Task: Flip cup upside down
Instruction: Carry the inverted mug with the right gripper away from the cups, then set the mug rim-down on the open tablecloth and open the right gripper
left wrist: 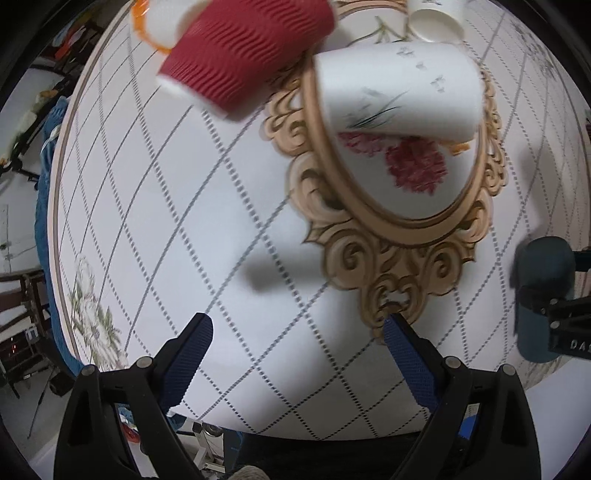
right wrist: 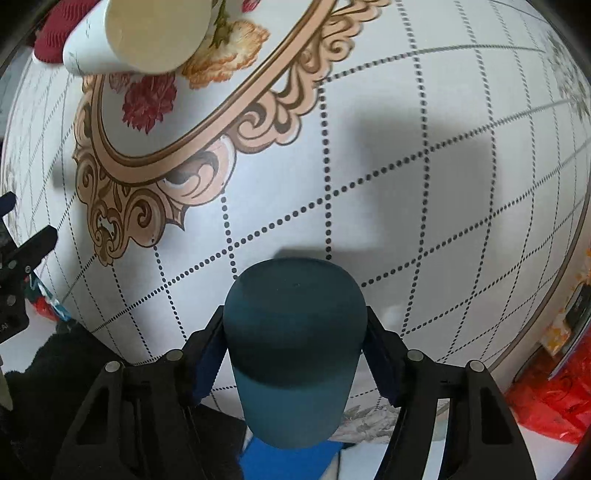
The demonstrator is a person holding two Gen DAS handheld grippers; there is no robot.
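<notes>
A dark teal cup [right wrist: 295, 332] sits between the fingers of my right gripper [right wrist: 295, 343], which is shut on it; its closed base faces the camera, above the near edge of the table. The same cup [left wrist: 541, 295] shows at the right edge of the left wrist view, held by the right gripper. My left gripper [left wrist: 297, 345] is open and empty above the table's near part. A white paper cup [left wrist: 399, 92] with a flower print lies beyond it; it also shows in the right wrist view [right wrist: 147, 33].
A red ribbed cup [left wrist: 247, 51] lies at the far left beside an orange-rimmed white cup [left wrist: 155, 26]. Another white cup [left wrist: 436, 18] is at the far edge. The round table [left wrist: 221, 221] has a gold ornate oval print. A red bag [right wrist: 550, 402] lies off the table's right.
</notes>
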